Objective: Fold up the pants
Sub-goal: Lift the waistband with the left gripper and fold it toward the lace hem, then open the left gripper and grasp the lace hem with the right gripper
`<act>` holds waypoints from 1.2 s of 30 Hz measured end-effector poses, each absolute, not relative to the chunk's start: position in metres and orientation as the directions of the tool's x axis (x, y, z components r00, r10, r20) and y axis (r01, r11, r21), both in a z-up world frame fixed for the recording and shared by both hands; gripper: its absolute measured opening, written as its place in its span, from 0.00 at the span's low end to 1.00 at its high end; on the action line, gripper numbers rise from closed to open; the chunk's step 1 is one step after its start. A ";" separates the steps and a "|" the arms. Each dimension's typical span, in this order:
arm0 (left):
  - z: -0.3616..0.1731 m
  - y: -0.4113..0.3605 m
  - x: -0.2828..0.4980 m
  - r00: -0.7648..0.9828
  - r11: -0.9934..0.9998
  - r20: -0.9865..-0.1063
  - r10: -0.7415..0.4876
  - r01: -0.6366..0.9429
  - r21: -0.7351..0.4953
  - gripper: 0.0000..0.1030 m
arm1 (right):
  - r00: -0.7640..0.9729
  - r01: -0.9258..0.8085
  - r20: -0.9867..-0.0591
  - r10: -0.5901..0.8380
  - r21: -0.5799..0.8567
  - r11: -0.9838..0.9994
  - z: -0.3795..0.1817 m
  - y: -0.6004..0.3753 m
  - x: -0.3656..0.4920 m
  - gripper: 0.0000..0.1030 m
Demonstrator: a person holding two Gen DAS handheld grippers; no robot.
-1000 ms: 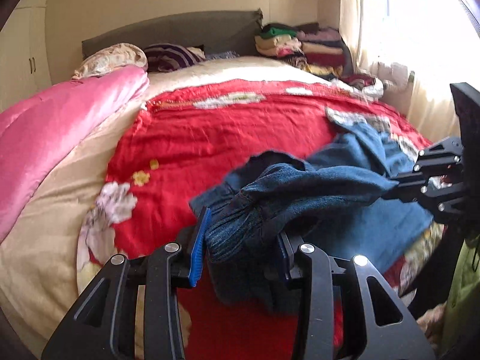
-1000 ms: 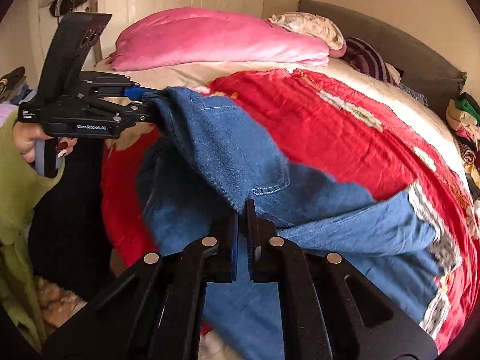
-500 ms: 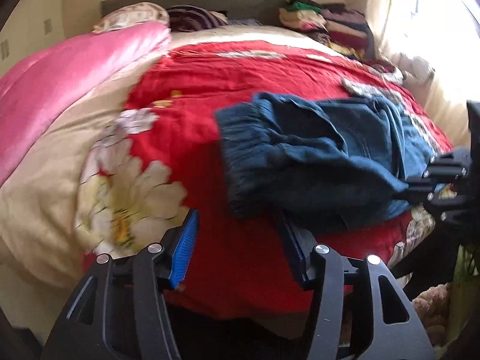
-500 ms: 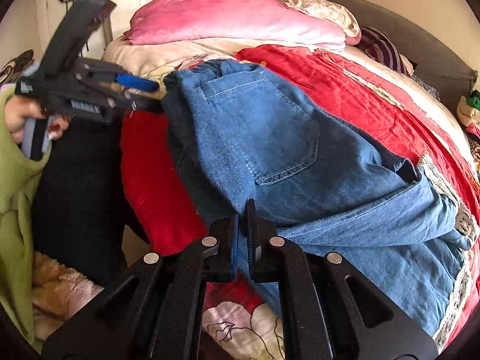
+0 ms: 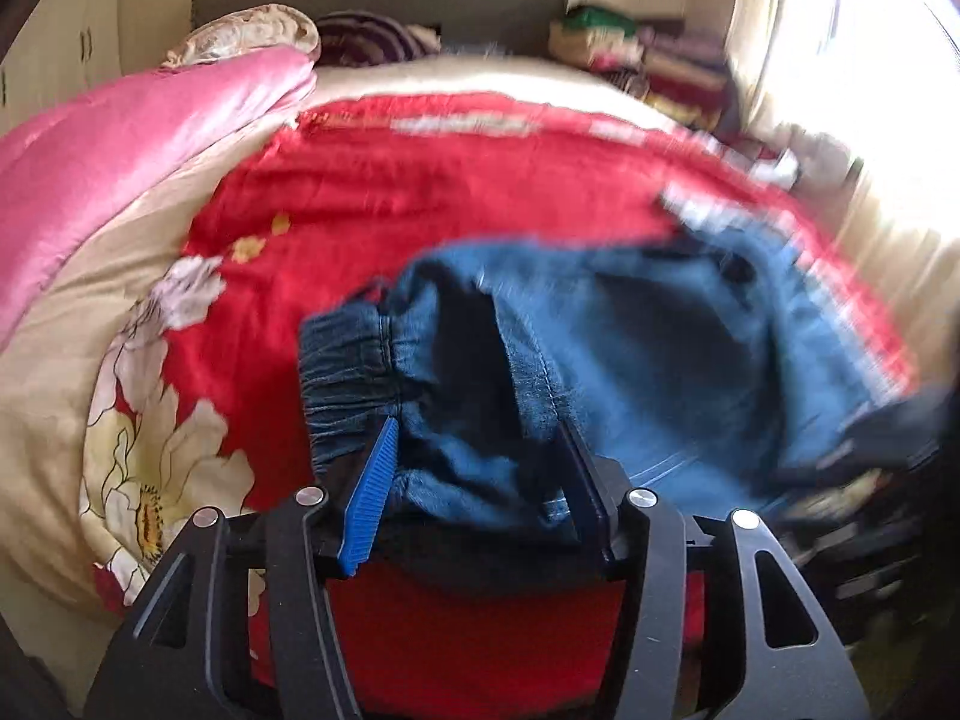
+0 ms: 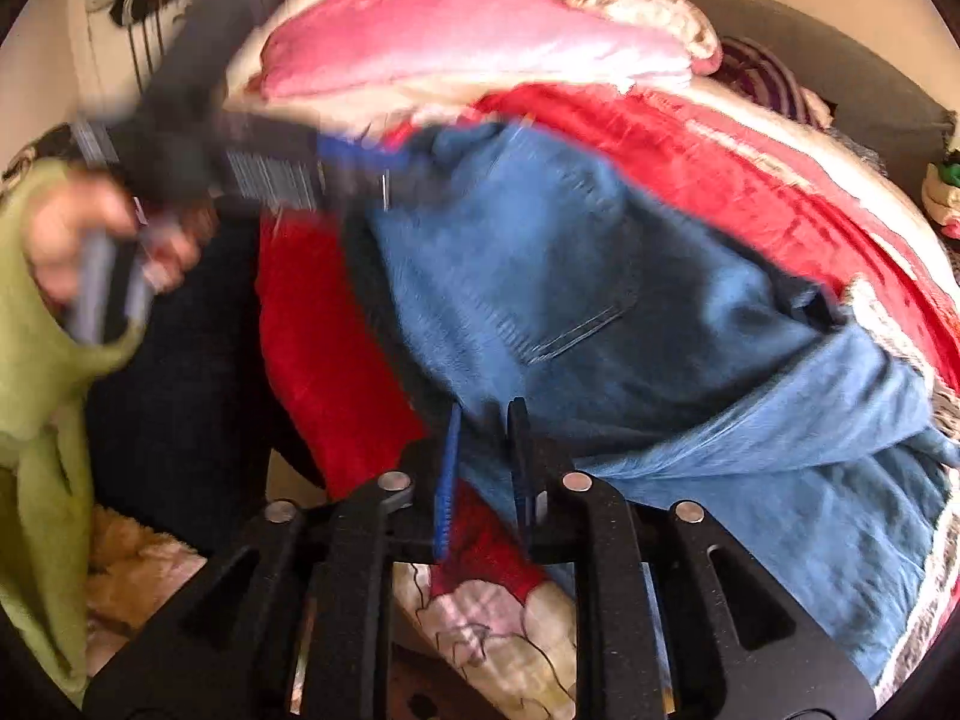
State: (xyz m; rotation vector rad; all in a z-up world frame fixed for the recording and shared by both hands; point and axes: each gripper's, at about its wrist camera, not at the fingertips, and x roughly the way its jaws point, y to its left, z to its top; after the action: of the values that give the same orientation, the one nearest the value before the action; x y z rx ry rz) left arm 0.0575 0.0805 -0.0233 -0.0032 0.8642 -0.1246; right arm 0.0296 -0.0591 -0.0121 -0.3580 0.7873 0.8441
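Blue denim pants (image 5: 630, 348) lie bunched on the red flowered blanket (image 5: 420, 192) near the bed's front edge. Their elastic waistband (image 5: 342, 372) faces my left gripper (image 5: 477, 426), whose jaws stand wide apart with waistband fabric lying loosely between them. In the right wrist view the pants (image 6: 540, 252) spread from that blurred left gripper (image 6: 360, 150) down to my right gripper (image 6: 486, 405). Its jaws are opening, and a fold of denim sits in the narrow gap between them. The right gripper (image 5: 870, 456) shows as a dark blur at the right edge of the left wrist view.
A pink quilt (image 5: 120, 144) is heaped along the bed's left side, with pillows by the headboard. Folded clothes (image 5: 630, 60) are stacked at the far right corner. A person's hand (image 6: 78, 228) in a green sleeve (image 6: 30, 330) holds the left gripper beside the bed.
The left gripper let go of the raised waistband, drew back, then came forward with the waistband between its wide jaws. The pants dropped onto the bed. The right jaws have parted.
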 end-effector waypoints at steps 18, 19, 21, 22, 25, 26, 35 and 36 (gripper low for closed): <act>-0.024 0.083 0.048 0.669 0.992 -0.734 -0.120 0.110 -0.062 0.51 | 0.393 -0.681 -0.775 0.494 0.115 0.723 -0.026 -0.055 0.058 0.49; -0.022 0.083 0.047 0.670 0.992 -0.732 -0.126 0.109 -0.071 0.52 | 0.407 -0.676 -0.765 0.500 0.116 0.728 -0.021 -0.058 0.055 0.52; -0.018 0.083 0.045 0.671 0.991 -0.729 -0.134 0.111 -0.080 0.54 | 0.428 -0.664 -0.751 0.503 0.116 0.739 -0.015 -0.064 0.053 0.55; -0.016 0.082 0.043 0.673 0.990 -0.727 -0.138 0.113 -0.084 0.56 | 0.445 -0.653 -0.742 0.501 0.114 0.749 -0.010 -0.068 0.051 0.58; -0.010 0.079 0.040 0.678 0.990 -0.722 -0.136 0.114 -0.080 0.60 | 0.478 -0.633 -0.722 0.500 0.112 0.766 0.001 -0.078 0.056 0.63; -0.009 0.079 0.039 0.679 0.990 -0.721 -0.138 0.115 -0.081 0.61 | 0.489 -0.625 -0.715 0.500 0.112 0.772 0.003 -0.081 0.056 0.65; 0.021 0.077 0.028 0.721 0.989 -0.678 -0.144 0.117 -0.086 0.66 | 0.598 -0.538 -0.651 0.467 0.106 0.836 0.029 -0.120 0.057 0.77; 0.024 0.076 0.027 0.725 0.990 -0.674 -0.142 0.116 -0.083 0.71 | 0.609 -0.526 -0.646 0.461 0.105 0.844 0.031 -0.124 0.058 0.77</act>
State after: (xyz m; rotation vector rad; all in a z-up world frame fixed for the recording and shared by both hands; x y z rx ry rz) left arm 0.0269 0.0759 0.0242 -0.0364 0.7464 -0.1421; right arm 0.0583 -0.1242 0.0306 -0.0985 0.7168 0.5709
